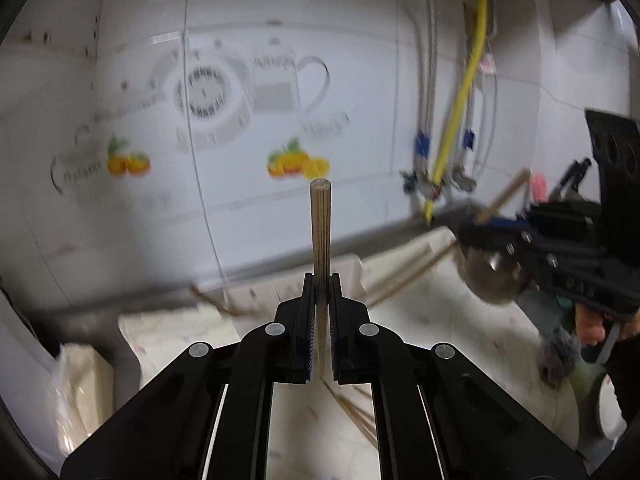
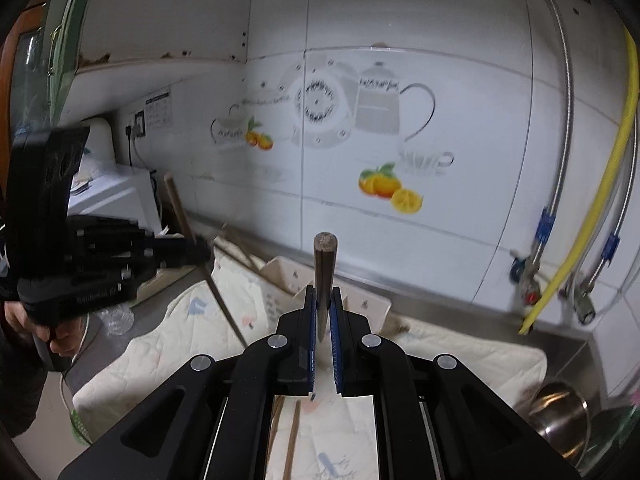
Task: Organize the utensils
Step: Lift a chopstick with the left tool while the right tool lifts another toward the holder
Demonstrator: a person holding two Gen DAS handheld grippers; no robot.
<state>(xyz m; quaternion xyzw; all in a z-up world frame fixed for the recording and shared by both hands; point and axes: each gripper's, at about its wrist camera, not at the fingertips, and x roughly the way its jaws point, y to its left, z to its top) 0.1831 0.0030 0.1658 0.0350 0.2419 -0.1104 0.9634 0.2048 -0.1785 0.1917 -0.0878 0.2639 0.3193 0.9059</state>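
My left gripper (image 1: 321, 292) is shut on a light wooden chopstick (image 1: 320, 232) that stands upright between its pads. My right gripper (image 2: 324, 304) is shut on a darker wooden chopstick (image 2: 325, 272), also upright. In the left wrist view the right gripper (image 1: 480, 224) shows at the right, its chopstick (image 1: 504, 196) tilted. In the right wrist view the left gripper (image 2: 196, 252) shows at the left with its chopstick (image 2: 188, 228) slanting. More loose chopsticks (image 1: 356, 416) lie on the cream quilted cloth (image 2: 460, 352) below both grippers. A white slotted utensil basket (image 2: 288, 280) sits behind.
A tiled wall with teapot and orange decals (image 2: 344, 120) stands close ahead. A yellow hose (image 2: 592, 208) and metal hoses with valves (image 2: 532, 280) hang at the right. A steel bowl (image 2: 564, 416) sits at the right. A white appliance (image 2: 116, 196) stands at the left.
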